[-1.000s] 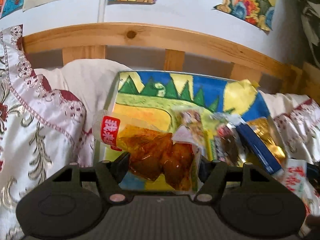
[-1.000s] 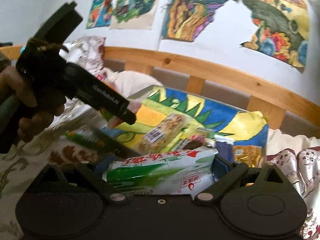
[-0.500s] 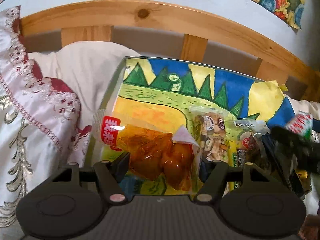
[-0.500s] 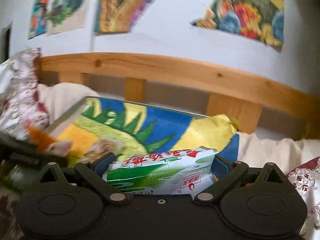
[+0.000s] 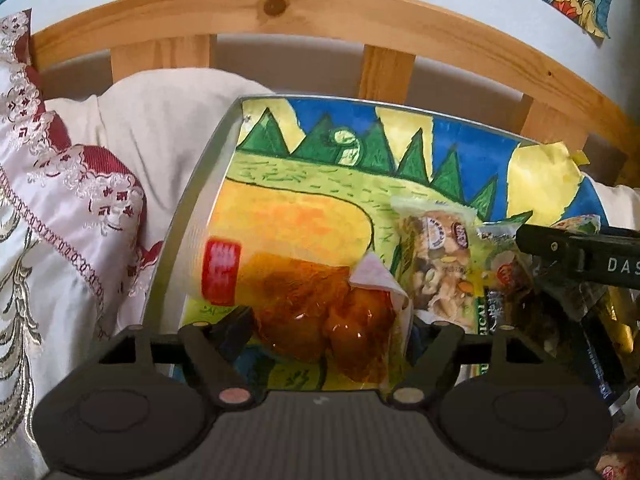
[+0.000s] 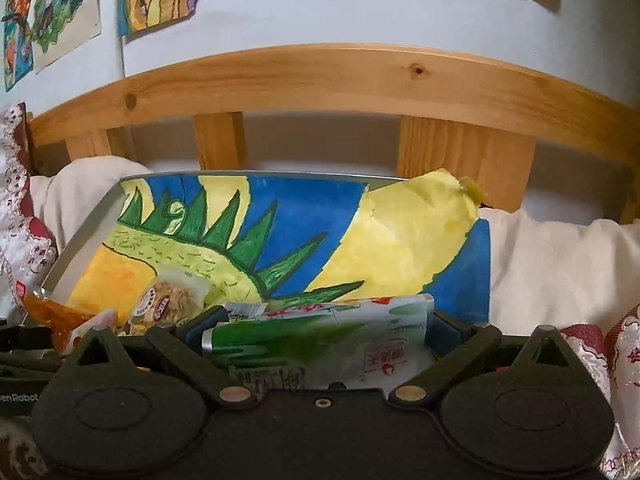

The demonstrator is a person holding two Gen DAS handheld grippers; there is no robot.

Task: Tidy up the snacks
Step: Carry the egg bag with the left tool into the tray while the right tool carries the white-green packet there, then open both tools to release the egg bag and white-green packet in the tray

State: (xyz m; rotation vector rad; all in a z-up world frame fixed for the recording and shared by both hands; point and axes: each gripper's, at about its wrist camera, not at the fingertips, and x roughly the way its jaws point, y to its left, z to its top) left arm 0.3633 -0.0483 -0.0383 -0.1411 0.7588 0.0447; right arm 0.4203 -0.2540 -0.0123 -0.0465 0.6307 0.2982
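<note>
My left gripper (image 5: 326, 326) is shut on a clear packet of orange-brown snack with a red label (image 5: 304, 300), held just above the left part of a tray (image 5: 200, 204) lined with a painted sheet. A nut-mix packet (image 5: 436, 260) lies on the tray to its right, with more packets (image 5: 516, 280) beyond. My right gripper (image 6: 318, 330) is shut on a green and white snack packet (image 6: 320, 340), held over the tray's near right part (image 6: 400, 240). The nut-mix packet (image 6: 168, 300) and the orange packet (image 6: 48, 308) show at its left.
The tray rests on a bed with cream pillows (image 5: 160, 132) and embroidered red-and-white bedding (image 5: 60, 208). A wooden slatted headboard (image 6: 320, 80) stands right behind the tray. The right gripper's body (image 5: 580, 256) reaches in at the right edge of the left wrist view.
Both grippers have moved forward and lower over the tray, each still holding its packet. The right gripper has swung right, away from the left one, towards the tray's right part.
</note>
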